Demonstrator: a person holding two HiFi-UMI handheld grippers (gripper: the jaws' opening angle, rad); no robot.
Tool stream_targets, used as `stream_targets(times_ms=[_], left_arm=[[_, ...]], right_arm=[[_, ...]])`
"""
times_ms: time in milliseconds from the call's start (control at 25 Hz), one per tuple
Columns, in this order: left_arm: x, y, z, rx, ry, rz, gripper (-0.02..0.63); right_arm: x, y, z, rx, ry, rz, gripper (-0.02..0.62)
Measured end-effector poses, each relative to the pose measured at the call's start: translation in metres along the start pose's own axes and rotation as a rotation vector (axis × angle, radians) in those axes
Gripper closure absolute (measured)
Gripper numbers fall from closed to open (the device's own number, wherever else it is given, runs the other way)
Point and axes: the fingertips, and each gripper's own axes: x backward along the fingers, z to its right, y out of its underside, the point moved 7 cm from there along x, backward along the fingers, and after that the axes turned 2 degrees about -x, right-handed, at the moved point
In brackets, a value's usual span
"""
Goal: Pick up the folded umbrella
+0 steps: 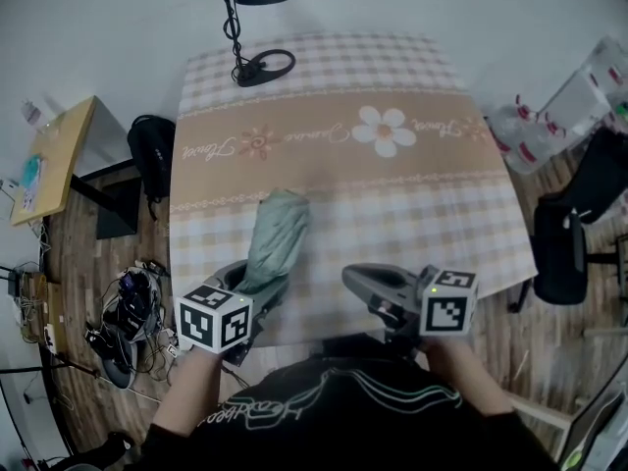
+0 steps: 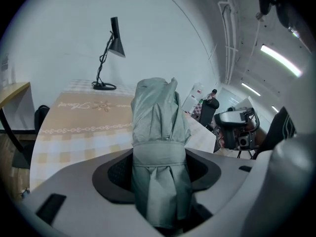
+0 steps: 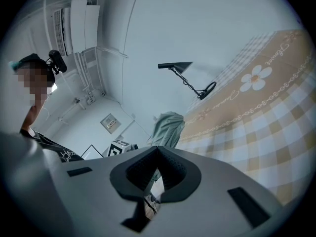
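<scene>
Sage-green fabric, soft and loosely pleated, wraps the folded umbrella (image 2: 157, 127), so I'd expect it to be light, with a stiff shaft under a slack, slightly slippery cover that could slide if squeezed only at the cloth. The best hold looks to be at the strap band near its handle end, and that is just where my left gripper (image 2: 158, 174) is clamped on it, pads pressing either side. The umbrella juts forward over the near part of the table (image 1: 412, 194); its far end seems clear of the checked cloth, though from above I can't be sure. My right gripper (image 3: 158, 149) has its jaws closed together on nothing. I count one umbrella, two grippers, one table, one black desk lamp (image 1: 257, 27).
</scene>
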Motion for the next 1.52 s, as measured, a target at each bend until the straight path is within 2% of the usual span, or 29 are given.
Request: stream_targets(times_ms=[320,640,880,1080,1520], left_arm=[[0.04,-0.015,0.04,-0.013,0.093,0.141,0.342],[0.075,-0.015,0.044,-0.007,0.176,0.259,0.342],[0.096,-0.016,0.062,-0.013,0.167,0.318,0.342],[0.111,-0.019,0.086,-0.021,0.149,0.356,0.342],[0.12,0.01,0.169,0.012,0.118,0.378,0.342]], right_arm=[[0.013,0.003,-0.028,0.067,0.009,0.028,0.584],[0.002,0.004,-0.054,0.132,0.054,0.035,0.584],[0.014,0.004,-0.078,0.207,0.036,0.03,0.584],[0.031,0.005,-0.091,0.228,0.008,0.038,0.584],[0.11,0.037,-0.111,0.259,-0.026,0.038,0.584]])
